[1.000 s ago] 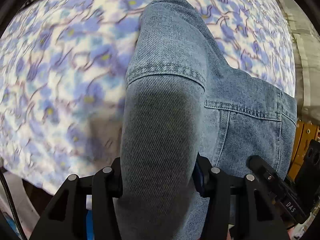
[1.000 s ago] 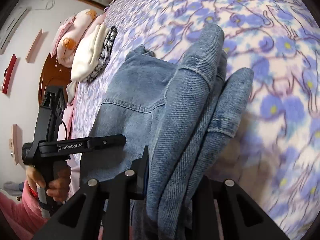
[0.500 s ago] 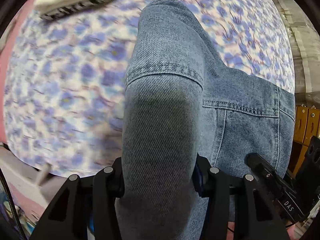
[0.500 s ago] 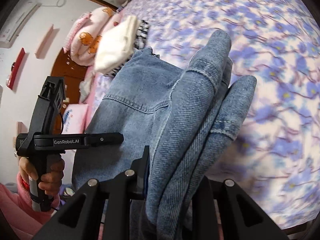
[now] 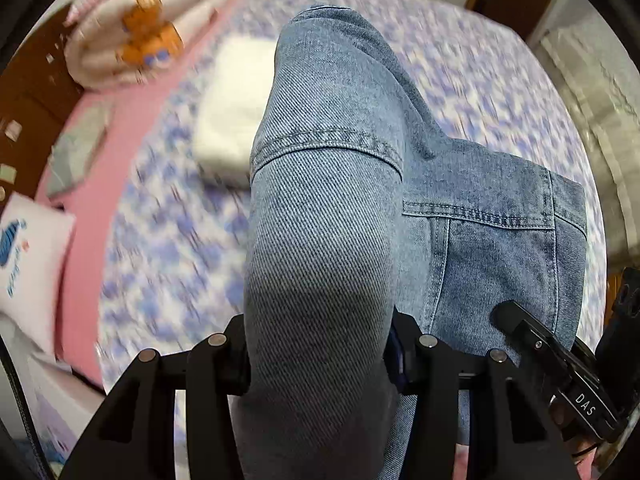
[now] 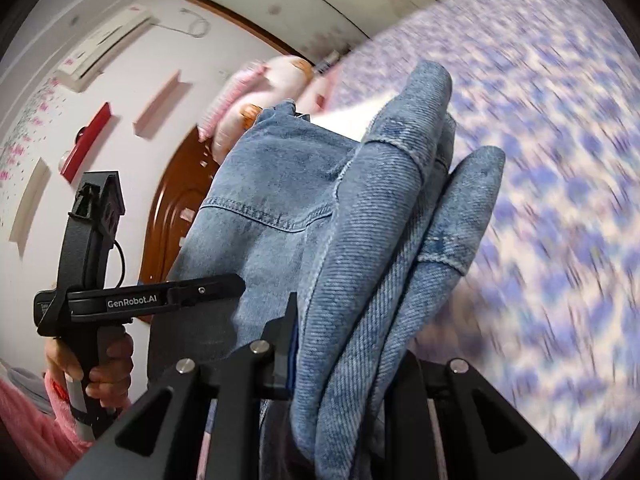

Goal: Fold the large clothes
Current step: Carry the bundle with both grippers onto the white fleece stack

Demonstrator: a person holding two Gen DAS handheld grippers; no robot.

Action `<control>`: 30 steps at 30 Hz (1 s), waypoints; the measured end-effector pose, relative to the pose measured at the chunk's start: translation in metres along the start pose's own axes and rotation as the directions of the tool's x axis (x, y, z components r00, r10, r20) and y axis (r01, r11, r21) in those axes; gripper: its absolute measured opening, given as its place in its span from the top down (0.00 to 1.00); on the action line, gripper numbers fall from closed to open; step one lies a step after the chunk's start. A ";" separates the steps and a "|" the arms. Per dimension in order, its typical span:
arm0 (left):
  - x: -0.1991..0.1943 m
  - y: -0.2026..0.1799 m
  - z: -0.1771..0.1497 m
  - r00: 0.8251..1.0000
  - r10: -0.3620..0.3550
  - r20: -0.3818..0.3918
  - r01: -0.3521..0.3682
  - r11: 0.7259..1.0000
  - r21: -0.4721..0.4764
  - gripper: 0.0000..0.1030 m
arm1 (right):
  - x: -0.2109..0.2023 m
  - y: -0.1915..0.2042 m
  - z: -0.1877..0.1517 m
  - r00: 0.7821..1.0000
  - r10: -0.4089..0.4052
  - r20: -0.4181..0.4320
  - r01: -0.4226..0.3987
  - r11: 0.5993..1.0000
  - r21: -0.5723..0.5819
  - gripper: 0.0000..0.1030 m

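A folded blue denim garment (image 5: 328, 208) hangs between both grippers, above the bed. My left gripper (image 5: 320, 356) is shut on a thick bundled fold of the denim, which hides its fingertips. In the right wrist view my right gripper (image 6: 344, 364) is shut on several bunched layers of the denim garment (image 6: 372, 240). The left hand-held gripper body (image 6: 92, 288) shows at the left of that view, held by a hand (image 6: 108, 372). The right gripper's body (image 5: 560, 372) shows at the lower right of the left wrist view.
The bed has a purple-flowered sheet (image 5: 168, 232) and a pink strip along its side. A folded white cloth (image 5: 236, 112) lies on it, with pink and white pillows (image 5: 132, 28) beyond. A brown headboard (image 6: 176, 208), wall shelves and an air conditioner (image 6: 104, 48) show behind.
Both grippers have risen and swung with the denim toward the head of the bed. The white folded cloth, pillows and wall have come into view. Both grips are unchanged.
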State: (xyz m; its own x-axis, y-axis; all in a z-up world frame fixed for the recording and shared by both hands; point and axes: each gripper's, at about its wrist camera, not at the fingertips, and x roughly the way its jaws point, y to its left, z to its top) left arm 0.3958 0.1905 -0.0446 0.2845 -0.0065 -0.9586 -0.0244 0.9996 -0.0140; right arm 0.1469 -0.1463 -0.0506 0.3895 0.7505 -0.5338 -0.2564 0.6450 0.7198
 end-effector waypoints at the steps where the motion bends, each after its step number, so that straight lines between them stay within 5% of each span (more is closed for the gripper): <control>1: -0.002 0.008 0.011 1.000 0.001 0.024 -0.001 1.000 -0.002 0.53 | 0.004 0.002 0.007 1.000 0.007 0.014 -0.006 1.000 -0.011 0.82; 7: -0.006 0.058 0.090 0.986 0.009 0.168 -0.004 1.000 -0.029 0.53 | 0.044 0.013 0.068 0.995 0.042 0.091 -0.033 0.994 -0.102 0.82; 18: 0.035 0.100 0.196 0.955 -0.011 0.297 0.013 1.000 -0.003 0.53 | 0.102 0.001 0.155 0.982 0.051 0.181 -0.018 0.983 -0.183 0.82; 25: 0.137 0.124 0.253 0.958 -0.043 0.284 0.042 0.999 0.008 0.53 | 0.160 -0.060 0.189 0.988 0.015 0.150 0.007 0.989 -0.146 0.82; 28: 0.210 0.130 0.259 0.982 -0.020 0.186 0.016 1.000 0.023 0.51 | 0.208 -0.103 0.186 0.998 -0.054 0.028 0.055 0.998 -0.041 0.82; 30: 0.244 0.138 0.250 0.982 -0.018 0.188 0.011 0.999 0.040 0.39 | 0.236 -0.134 0.172 0.993 -0.106 -0.046 0.107 0.994 0.016 0.81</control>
State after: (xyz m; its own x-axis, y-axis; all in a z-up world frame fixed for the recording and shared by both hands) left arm 0.7016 0.3342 -0.2095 0.4599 -0.0195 -0.8877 0.0169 0.9998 -0.0132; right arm 0.4252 -0.0802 -0.1963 0.3736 0.6839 -0.6266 -0.1989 0.7189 0.6660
